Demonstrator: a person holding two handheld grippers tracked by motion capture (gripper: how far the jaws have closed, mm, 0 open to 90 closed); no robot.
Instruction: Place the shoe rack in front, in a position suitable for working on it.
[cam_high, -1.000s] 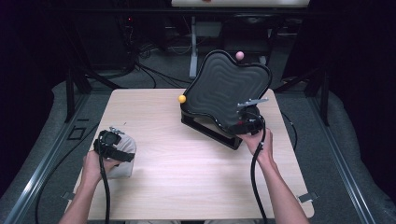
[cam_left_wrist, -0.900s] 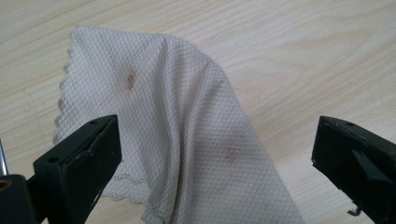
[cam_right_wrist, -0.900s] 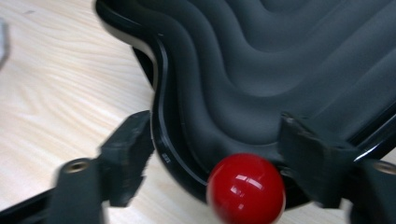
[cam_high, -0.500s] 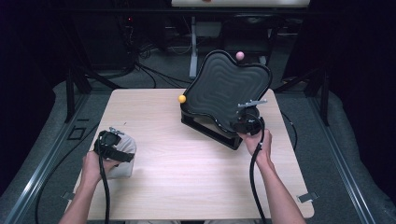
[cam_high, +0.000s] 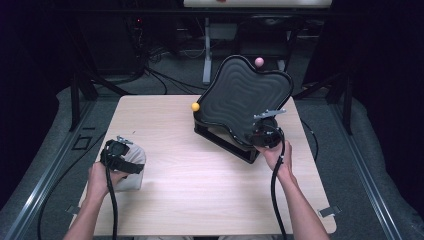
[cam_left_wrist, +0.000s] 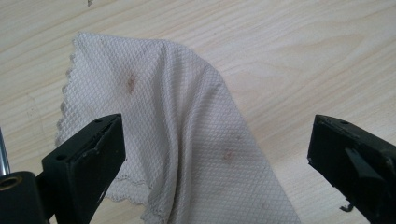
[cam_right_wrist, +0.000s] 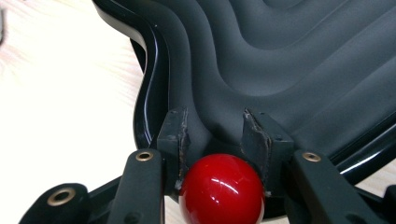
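Right gripper (cam_right_wrist: 217, 140): my jaws have just been closing and now pinch the red ball (cam_right_wrist: 219, 189), one pad on each flank.
Red ball: sits at the near corner of the black tray (cam_high: 245, 95), at its rim; glossy and hard, so I judge it slippery and apt to squirt out unless the pads sit across its widest part.
Black tray: tilted up on its black stand (cam_high: 227, 142) at the far right of the tabletop (cam_high: 200, 190); its rippled face looks stiff and fairly light, and the ball knobs are my handles. A yellow ball (cam_high: 195, 106) and a pink ball (cam_high: 259, 61) mark other corners.
Left gripper (cam_left_wrist: 215, 140): jaws spread wide above the white cloth (cam_left_wrist: 163, 116), touching nothing that I can see.
White cloth: near left of the tabletop, rumpled, lightly stained; soft and limp, best taken at a raised fold.
Risk: I expect the tray to swing if I pull the ball sideways.
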